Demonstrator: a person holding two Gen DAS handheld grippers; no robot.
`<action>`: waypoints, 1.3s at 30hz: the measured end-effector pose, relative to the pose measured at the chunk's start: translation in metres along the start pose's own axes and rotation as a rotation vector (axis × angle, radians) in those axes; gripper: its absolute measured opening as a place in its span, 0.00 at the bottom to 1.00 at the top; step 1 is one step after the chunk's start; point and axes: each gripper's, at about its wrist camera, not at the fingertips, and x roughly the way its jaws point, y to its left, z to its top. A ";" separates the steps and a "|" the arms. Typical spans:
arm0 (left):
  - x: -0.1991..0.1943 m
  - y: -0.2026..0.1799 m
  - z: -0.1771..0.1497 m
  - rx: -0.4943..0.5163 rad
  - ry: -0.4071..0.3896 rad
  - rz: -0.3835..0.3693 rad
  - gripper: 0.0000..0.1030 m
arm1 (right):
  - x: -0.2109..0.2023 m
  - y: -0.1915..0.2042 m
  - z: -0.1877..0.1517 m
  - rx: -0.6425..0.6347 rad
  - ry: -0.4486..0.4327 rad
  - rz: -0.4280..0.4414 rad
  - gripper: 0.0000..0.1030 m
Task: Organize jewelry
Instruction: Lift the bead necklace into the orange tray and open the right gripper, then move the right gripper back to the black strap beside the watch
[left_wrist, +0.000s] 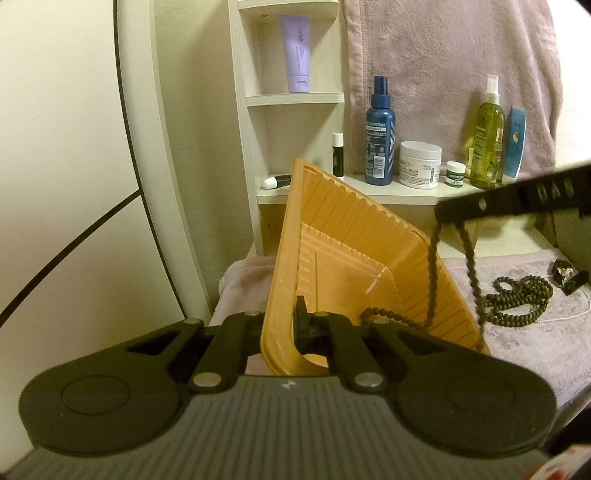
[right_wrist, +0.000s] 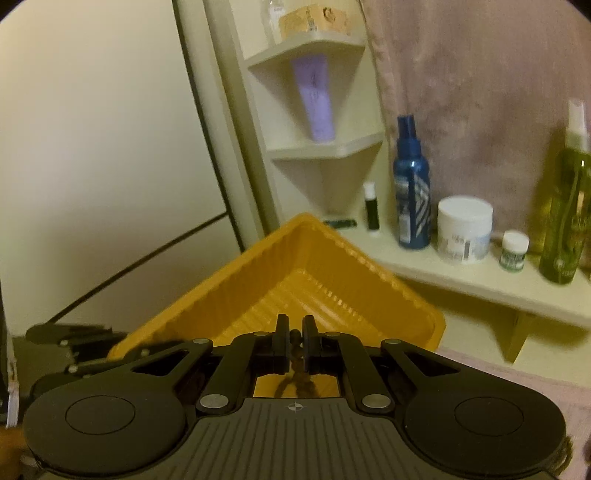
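Observation:
An orange ribbed plastic tray (left_wrist: 351, 236) stands tilted on a pinkish towel. My left gripper (left_wrist: 286, 321) is shut on the tray's near wall, one finger inside and one outside. My right gripper (left_wrist: 447, 214) comes in from the upper right, shut on a strand of dark brown beads (left_wrist: 432, 266). The strand hangs down over the tray's right side, and its end lies inside by the near rim. In the right wrist view the right gripper (right_wrist: 294, 332) pinches a bead above the tray (right_wrist: 295, 258). A second heap of brown beads (left_wrist: 521, 299) lies on the towel to the right.
Small dark pieces (left_wrist: 563, 275) and a thin pale chain (left_wrist: 569, 314) lie beyond that heap. Behind the tray, a shelf (left_wrist: 369, 194) holds a blue spray bottle (left_wrist: 379, 133), a white cream jar (left_wrist: 420, 164), a green bottle (left_wrist: 487, 136) and lip balms. A curved white panel stands at left.

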 end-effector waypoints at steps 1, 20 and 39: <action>0.000 0.000 0.000 -0.001 0.000 0.000 0.05 | 0.001 -0.001 0.003 -0.003 -0.012 -0.006 0.06; 0.000 0.000 -0.001 -0.002 0.001 0.001 0.05 | -0.030 -0.060 -0.029 0.148 -0.040 -0.164 0.13; -0.002 -0.001 0.000 0.009 0.000 0.003 0.05 | -0.143 -0.147 -0.158 0.338 -0.007 -0.673 0.30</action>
